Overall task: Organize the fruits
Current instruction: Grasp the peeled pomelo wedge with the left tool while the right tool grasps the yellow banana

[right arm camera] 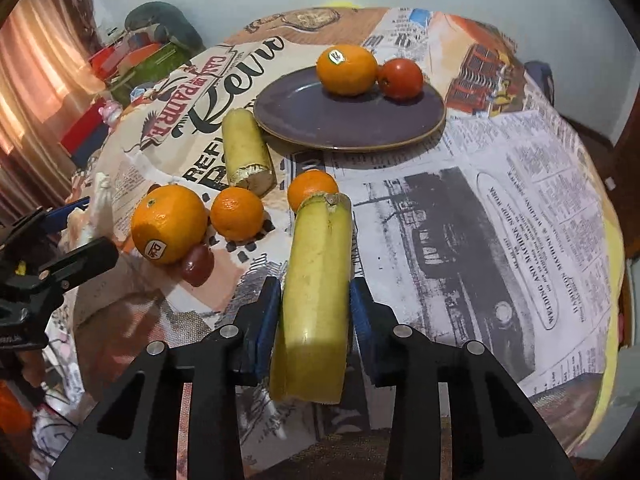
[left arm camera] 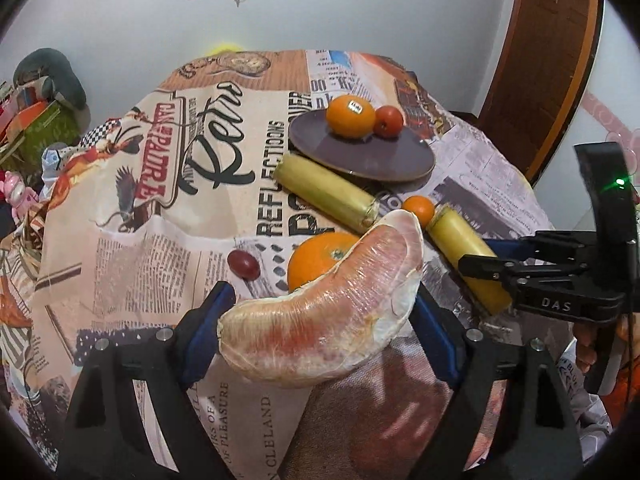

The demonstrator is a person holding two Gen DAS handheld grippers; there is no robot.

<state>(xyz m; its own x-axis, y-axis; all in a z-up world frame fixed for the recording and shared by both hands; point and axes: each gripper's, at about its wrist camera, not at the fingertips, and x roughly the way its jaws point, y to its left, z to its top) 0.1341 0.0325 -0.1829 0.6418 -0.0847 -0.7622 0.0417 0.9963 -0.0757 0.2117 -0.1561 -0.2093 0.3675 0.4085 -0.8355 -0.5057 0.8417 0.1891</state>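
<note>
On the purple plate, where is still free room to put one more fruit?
The plate's near and left parts are bare. Its far edge is crowded: the stickered orange and the red fruit sit together there.

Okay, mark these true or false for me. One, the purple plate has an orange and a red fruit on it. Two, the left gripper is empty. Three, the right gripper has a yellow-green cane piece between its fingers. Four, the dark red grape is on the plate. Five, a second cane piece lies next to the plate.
1. True: the round purple plate holds a stickered orange and a small red round fruit.
2. False: the left gripper holds a peeled pink pomelo segment.
3. True: the right gripper has the yellow-green cane piece between its blue pads.
4. False: the dark red grape lies on the printed tablecloth, beside another orange.
5. True: the second cane piece lies at the plate's edge.
</note>
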